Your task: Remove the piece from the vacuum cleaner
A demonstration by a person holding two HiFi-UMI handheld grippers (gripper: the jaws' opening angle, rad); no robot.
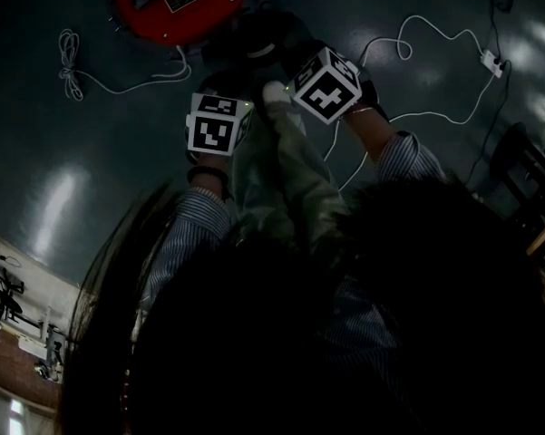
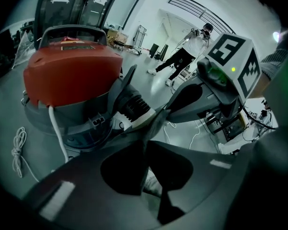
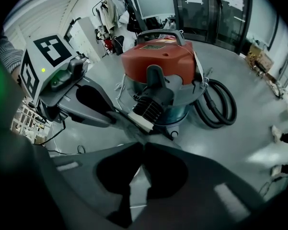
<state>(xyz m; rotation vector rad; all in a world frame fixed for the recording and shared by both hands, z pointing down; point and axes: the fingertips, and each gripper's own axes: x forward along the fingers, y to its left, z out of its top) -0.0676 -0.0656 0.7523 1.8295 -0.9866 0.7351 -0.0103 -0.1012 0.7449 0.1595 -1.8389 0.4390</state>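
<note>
At the front of the red vacuum cleaner (image 3: 158, 61) on the floor (image 3: 239, 143), the left claw (image 2: 152, 129) and right claw (image 3: 143, 145) have their jaws pinched nearly together on its white-collared ribbed piece (image 3: 146, 110), seemingly from opposite sides to pull it free.

Glossy floor (image 1: 91, 170), white cable (image 1: 433, 21), perhaps a power strip (image 1: 491, 62), distant person (image 2: 187, 49)

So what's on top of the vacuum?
The vacuum has a grey handle arching over a label plate on its red lid. What's under the lid is hidden.
</note>
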